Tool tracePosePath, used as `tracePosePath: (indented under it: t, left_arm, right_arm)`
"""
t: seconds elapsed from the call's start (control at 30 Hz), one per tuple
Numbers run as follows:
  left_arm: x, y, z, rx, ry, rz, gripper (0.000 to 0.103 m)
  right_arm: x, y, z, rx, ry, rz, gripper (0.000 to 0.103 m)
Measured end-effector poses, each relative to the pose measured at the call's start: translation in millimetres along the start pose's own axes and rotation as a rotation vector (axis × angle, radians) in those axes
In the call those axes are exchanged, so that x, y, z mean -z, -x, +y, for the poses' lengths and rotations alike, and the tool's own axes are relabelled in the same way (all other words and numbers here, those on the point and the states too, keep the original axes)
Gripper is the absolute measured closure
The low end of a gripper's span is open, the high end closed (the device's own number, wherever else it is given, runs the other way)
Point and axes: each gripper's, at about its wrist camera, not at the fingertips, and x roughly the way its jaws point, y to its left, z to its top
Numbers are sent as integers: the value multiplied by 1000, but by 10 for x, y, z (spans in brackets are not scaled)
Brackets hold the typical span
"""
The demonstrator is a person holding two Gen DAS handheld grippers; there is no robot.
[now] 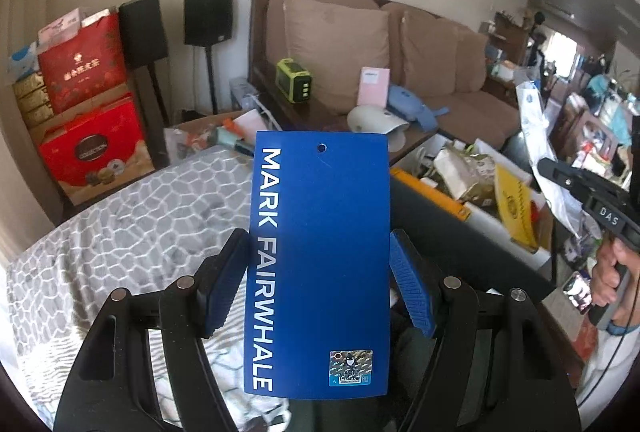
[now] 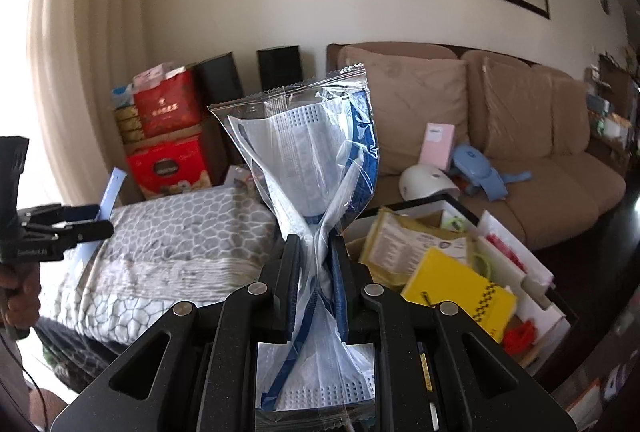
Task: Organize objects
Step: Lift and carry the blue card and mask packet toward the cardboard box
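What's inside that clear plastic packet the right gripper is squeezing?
Inside the clear packet, pinched by the right gripper, is a folded white face mask with blue edging. How many masks there are cannot be told; the folds overlap.

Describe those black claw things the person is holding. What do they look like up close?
Each is a matte black plastic tool. The left gripper has two curved black arms joined by round silver pins, ending in ribbed blue pads. The right gripper, seen from the side, carries white "DAS" lettering, and a thin black cable hangs by its handle. The person's hand grips that handle.
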Motion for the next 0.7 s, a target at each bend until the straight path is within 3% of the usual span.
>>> tracePosePath:
  t: [0.4, 0.7]
  left_arm:
    - [-130, -53, -221, 63, 10, -1, 35]
    - [-175, -63, -424, 100, -21, -5, 35]
  right_arm:
    - [-68, 193, -402, 51, -71, -18, 88]
    - [-85, 207, -385, 59, -62, -19, 88]
